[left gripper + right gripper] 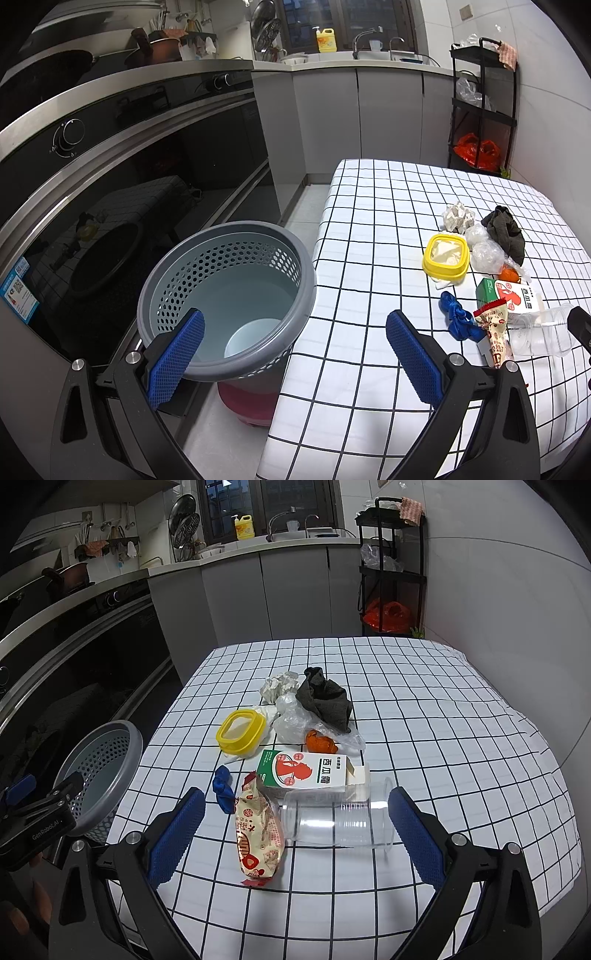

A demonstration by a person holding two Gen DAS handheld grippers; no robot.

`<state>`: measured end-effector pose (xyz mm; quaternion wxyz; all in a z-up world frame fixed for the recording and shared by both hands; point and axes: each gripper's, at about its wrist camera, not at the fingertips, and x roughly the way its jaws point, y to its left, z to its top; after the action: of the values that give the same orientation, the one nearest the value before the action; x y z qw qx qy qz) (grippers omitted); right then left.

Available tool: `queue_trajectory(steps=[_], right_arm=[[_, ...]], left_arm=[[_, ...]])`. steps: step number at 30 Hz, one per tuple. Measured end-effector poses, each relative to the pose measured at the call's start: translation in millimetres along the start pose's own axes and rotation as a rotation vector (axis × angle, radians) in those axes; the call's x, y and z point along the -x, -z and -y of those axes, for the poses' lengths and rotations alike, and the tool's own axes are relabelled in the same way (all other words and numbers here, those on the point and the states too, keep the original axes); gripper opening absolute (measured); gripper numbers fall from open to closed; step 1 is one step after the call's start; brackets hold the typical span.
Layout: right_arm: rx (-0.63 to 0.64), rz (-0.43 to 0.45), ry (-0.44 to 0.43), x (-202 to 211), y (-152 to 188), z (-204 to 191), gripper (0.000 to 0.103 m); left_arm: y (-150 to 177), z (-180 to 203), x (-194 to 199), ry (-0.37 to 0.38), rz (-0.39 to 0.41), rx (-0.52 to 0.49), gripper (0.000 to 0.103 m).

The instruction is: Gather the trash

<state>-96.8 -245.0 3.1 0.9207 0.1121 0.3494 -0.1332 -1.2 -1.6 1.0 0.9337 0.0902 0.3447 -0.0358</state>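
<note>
Right gripper (295, 827) hangs spread wide above the clear ribbed plastic cup (340, 821) lying sideways. Left gripper (293, 352), equally released, hovers left of that cup, over the grey perforated bin (225, 295).

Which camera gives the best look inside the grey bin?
The left wrist view: it looks down into the bin, showing its perforated wall and a white object at the bottom. The right wrist view catches only part of its rim and wall at the left edge, behind the left gripper.
</note>
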Motion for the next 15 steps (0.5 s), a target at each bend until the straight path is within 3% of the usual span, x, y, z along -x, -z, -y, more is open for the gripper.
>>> queue_trajectory(steps=[15], right_arm=[[0.002, -0.004, -0.003, -0.8, 0.1, 1.0, 0.095]], left_arm=[[0.5, 0.5, 0.1, -0.001, 0.001, -0.001, 0.097]])
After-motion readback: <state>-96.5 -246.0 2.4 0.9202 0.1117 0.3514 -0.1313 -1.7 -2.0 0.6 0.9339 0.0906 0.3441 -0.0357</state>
